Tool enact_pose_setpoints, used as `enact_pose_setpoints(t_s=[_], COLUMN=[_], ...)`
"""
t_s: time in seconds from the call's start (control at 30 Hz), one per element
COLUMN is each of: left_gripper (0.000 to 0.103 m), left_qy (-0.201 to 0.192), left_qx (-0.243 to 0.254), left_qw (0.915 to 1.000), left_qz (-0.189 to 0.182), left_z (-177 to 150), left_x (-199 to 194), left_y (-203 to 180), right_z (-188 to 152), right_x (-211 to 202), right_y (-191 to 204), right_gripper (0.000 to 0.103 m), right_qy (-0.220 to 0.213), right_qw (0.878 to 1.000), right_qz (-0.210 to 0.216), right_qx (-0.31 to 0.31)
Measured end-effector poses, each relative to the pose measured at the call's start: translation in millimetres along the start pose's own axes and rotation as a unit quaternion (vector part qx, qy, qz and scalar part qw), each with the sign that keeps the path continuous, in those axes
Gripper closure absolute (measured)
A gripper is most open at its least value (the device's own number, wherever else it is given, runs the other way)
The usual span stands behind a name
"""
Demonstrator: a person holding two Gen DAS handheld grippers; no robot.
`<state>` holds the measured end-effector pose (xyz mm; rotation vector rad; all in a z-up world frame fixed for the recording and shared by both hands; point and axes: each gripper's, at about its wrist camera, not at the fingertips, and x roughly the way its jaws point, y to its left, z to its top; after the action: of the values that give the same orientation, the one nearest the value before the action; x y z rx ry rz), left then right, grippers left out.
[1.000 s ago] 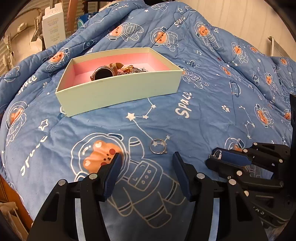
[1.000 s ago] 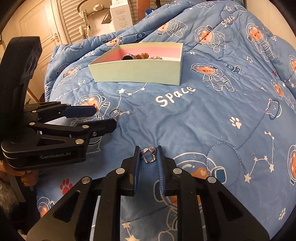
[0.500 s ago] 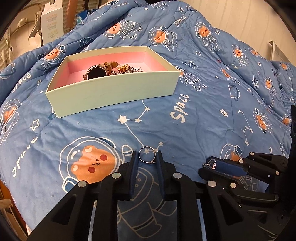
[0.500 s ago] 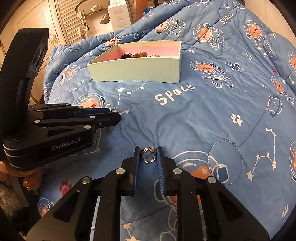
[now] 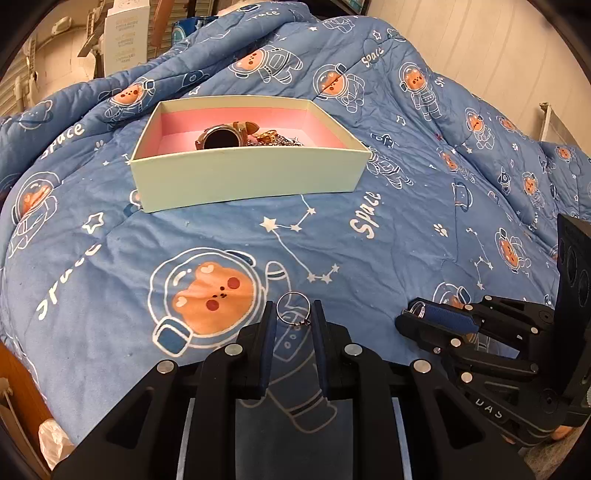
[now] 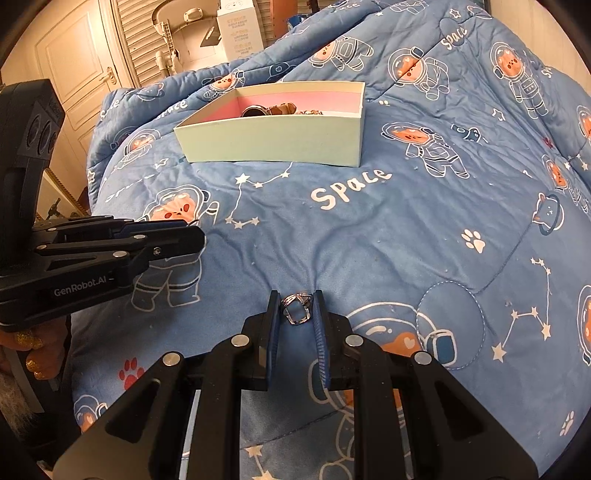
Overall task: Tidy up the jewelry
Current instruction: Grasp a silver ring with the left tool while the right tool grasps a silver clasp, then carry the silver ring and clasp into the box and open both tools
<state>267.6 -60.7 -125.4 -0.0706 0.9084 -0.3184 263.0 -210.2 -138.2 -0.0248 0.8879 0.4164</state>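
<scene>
blue quilted comforter [image 5: 388, 258] printed with astronaut bears and "space", spread soft and lumpy over a bed, filling both views. beyond it, cream louvred doors [image 6: 140, 40] and a white carton [image 6: 240, 29] at the bed's far edge. resting on the comforter well ahead of both tools, a pale green cardboard box [image 5: 251, 177] with a pink lining, already holding a brown watch [image 5: 221, 138] and a tangle of small gilt pieces.

left hand-held gripper [image 5: 293, 314] closed narrow on a thin silver ring [image 5: 293, 308], band pinched edge-on between the blue pads, lifted just clear of the fabric as far as can be judged. right hand-held gripper [image 6: 295, 306] likewise narrowed around a chunkier silver ring [image 6: 297, 312] with an angular openwork face, caught right at the fingertips.

both rings likely very light, stiff and slick: polished metal apt to twist or squirt out of a pad grip if squeezed off-centre. best held across the band's width, as now, not by the setting. soft bedding forgiving of a drop, but a small ring could sink into a fold and hide. box walls probably thin card, light enough to shift if nudged, so release from above, not against the rim.
</scene>
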Motion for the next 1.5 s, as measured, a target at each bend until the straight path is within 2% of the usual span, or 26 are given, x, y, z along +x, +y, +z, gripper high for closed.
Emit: enact_pose_setpoints(t_s=[0.33, 0.63, 1.1, 1.3, 1.5], left_gripper=[0.084, 0.084, 0.084, 0.084, 0.084], left_qy=[-0.008, -0.026, -0.052, -0.05, -0.048], left_qx=[-0.013, -0.002, 0.011, 0.001, 0.001], left_qw=[0.9999, 0.9997, 0.9986, 0.9987, 0.9987], left_qz=[0.0, -0.002, 0.007, 0.008, 0.017], left_z=[-4, 10, 63, 79, 98], left_x=[-18, -32, -35, -29, -17], left_y=[16, 17, 30, 41, 46], right_z=[10, 31, 106, 126, 146], right_x=[-2, -4, -9, -3, 12], right_y=[7, 20, 30, 30, 21], right_gripper=[0.085, 0.085, 0.085, 0.085, 0.085], right_qy=[-0.001, -0.014, -0.056, -0.059, -0.051], right_qw=[1.0, 0.998, 0.995, 0.994, 0.996], right_qz=[0.024, 0.052, 0.051, 0.044, 0.041], right_qx=[-0.002, -0.019, -0.067, -0.078, -0.057])
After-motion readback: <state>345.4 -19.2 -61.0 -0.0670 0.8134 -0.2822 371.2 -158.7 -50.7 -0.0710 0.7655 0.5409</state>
